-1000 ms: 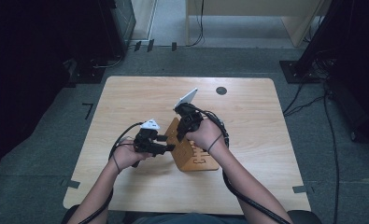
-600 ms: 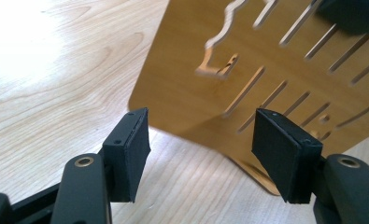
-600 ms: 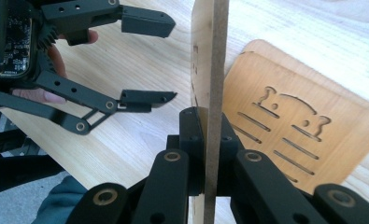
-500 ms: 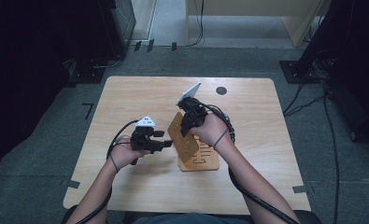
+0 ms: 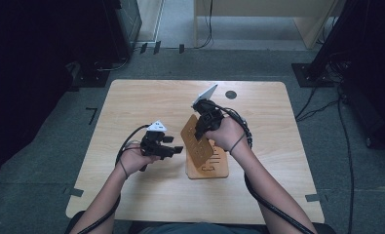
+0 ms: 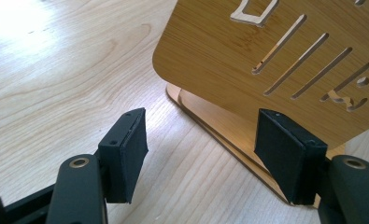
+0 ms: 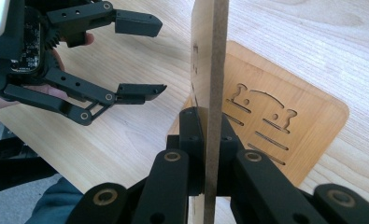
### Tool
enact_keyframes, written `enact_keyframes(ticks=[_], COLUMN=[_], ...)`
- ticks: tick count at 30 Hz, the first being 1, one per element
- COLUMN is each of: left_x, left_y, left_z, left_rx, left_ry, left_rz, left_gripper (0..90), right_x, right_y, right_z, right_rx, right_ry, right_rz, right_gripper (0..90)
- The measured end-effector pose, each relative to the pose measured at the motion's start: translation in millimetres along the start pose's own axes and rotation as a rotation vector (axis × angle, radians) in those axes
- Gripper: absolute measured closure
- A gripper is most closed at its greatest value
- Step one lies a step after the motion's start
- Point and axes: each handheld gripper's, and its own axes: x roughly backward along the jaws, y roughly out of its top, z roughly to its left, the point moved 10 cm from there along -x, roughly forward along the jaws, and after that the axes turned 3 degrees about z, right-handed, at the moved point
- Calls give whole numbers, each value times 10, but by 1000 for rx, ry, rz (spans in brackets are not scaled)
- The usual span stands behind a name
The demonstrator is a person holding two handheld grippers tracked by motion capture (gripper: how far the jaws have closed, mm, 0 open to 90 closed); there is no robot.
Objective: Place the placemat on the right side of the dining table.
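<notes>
The right gripper (image 5: pixel 203 130) has its jaws clamped tight on the lifted wooden panel (image 5: pixel 198 144), pinching the thin board by its edge. In the right gripper view the board (image 7: pixel 213 70) runs straight up between the two black jaws, edge-on, with both pads pressed flat against its faces. From the high view that panel stands tilted, its upper end in the grip and its lower end down at the base panel (image 5: pixel 214 168), which lies flat on the table (image 5: pixel 131 102) with slots and cut-out letters showing on its face.

Over to the left gripper (image 5: pixel 175 146): its jaws have just been opening, and they stand partly apart now with nothing between them. In the left gripper view the two pads frame bare tabletop, and the lifted panel (image 6: pixel 266 51) hangs just ahead of them, its rounded lower corner above and beyond the right-hand pad (image 6: pixel 287 156). The pads do not touch the wood. The flat base panel (image 6: pixel 210 121) shows under that corner, its edge running down past the right-hand pad.

From the right gripper view, the left gripper (image 7: pixel 135 56) sits just beside the held board, its two fingers pointing toward the board's face, apart from it. Both hands sit near the table's middle, the left hand (image 5: pixel 134 158) low and the right hand (image 5: pixel 229 134) higher, over the base panel.
</notes>
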Motion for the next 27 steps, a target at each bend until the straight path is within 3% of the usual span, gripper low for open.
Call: enact_keyframes(ticks=[14,27], left_x=[-73,-83], left_y=[51,45], left_z=[19,18], left_rx=[-15,-20], left_ry=[18,24], left_rz=[2,6], left_gripper=[304,299], right_x=[36,129], right_y=[-70,-133], right_z=[-142,-376], right_rx=[-16,-55], right_ry=[-5,-14], right_rz=[4,-21], right_gripper=[876,876])
